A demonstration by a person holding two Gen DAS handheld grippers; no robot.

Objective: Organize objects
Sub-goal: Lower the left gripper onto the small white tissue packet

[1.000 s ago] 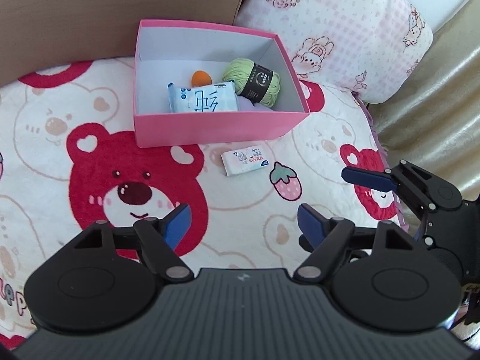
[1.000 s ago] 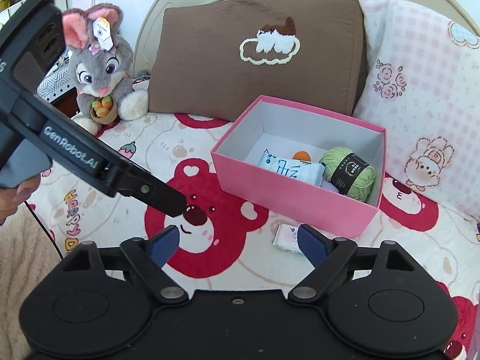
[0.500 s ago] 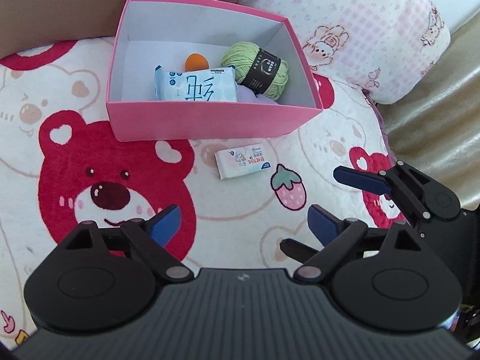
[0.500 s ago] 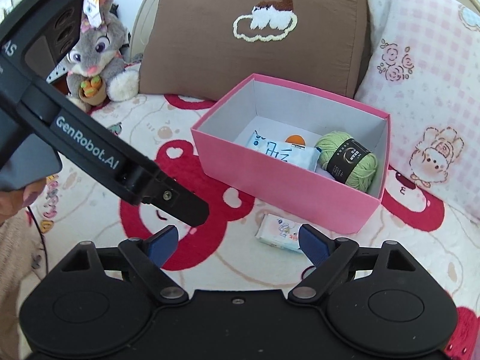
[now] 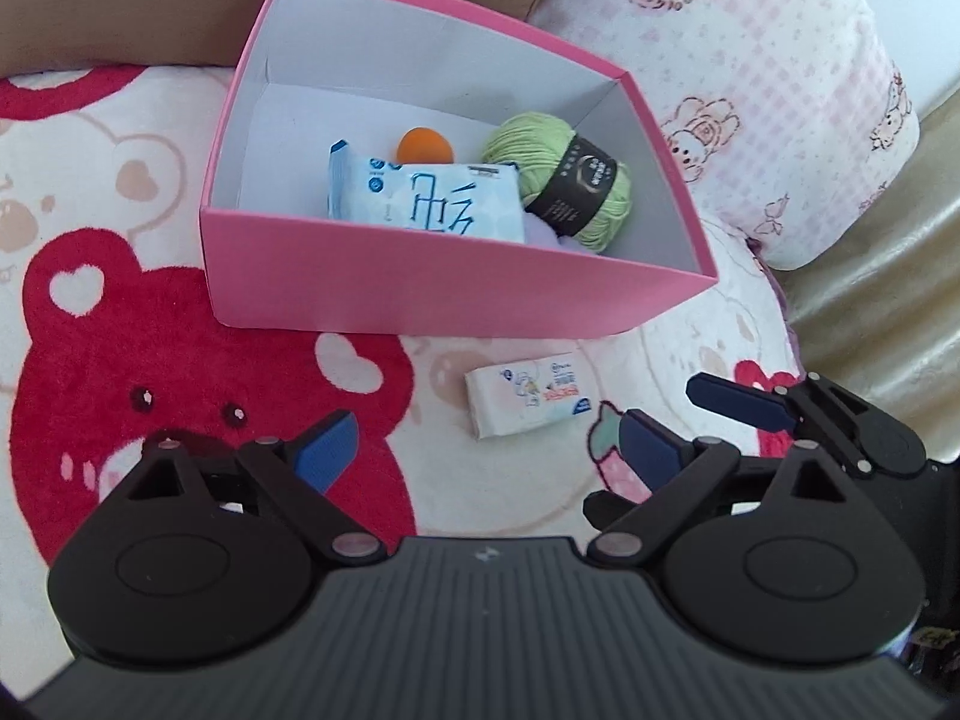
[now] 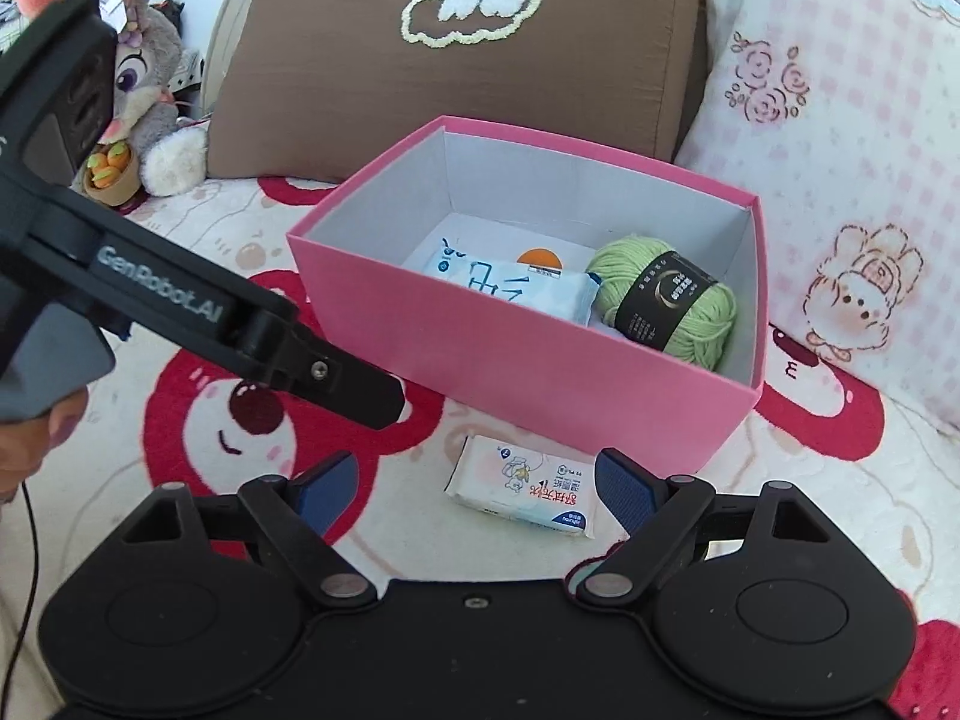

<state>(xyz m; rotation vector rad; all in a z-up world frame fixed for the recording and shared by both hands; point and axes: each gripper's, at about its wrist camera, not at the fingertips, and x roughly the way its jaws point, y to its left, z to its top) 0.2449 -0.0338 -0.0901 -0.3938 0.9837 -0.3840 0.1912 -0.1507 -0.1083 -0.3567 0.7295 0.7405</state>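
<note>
**Both grippers closing in on the last loose tissue pack**

Since a second ago both views are sitting lower and nearer: the pink box (image 5: 420,294) is filling more of the left view, and the small tissue pack (image 6: 525,495) is now lying right between the right gripper's (image 6: 477,489) fingertips rather than beyond them.

Largest first. The bear-print blanket (image 5: 180,330) is carrying everything. The brown pillow (image 6: 456,60) with a stitched cloud and the pink checked pillow (image 6: 840,120) are leaning behind the box. The box is standing open, holding a large blue-and-white wipes pack (image 5: 426,201), a green yarn ball (image 5: 558,180) with a black band, and an orange ball (image 5: 423,147) half hidden behind the wipes. The small tissue pack (image 5: 528,399) is lying on the blanket just in front of the box's near wall, apart from it.

Gripper state: the right gripper's jaws are spread wide, empty, straddling the pack. The left gripper (image 5: 489,450) is also spread wide and empty, hovering near the pack's left side; the right gripper (image 5: 738,408) is showing at that view's right edge.

Step in hand, as I judge it: reaching for the one item left outside. Next move is likely calling for lowering onto the pack, pinching its soft sides, then lifting over the near wall.

Writing: "GenRobot.AI" is readable on the left gripper's body (image 6: 156,300). Large Chinese characters on the wipes, red and blue print on the small pack, and the yarn band's text are too small to read.
</note>
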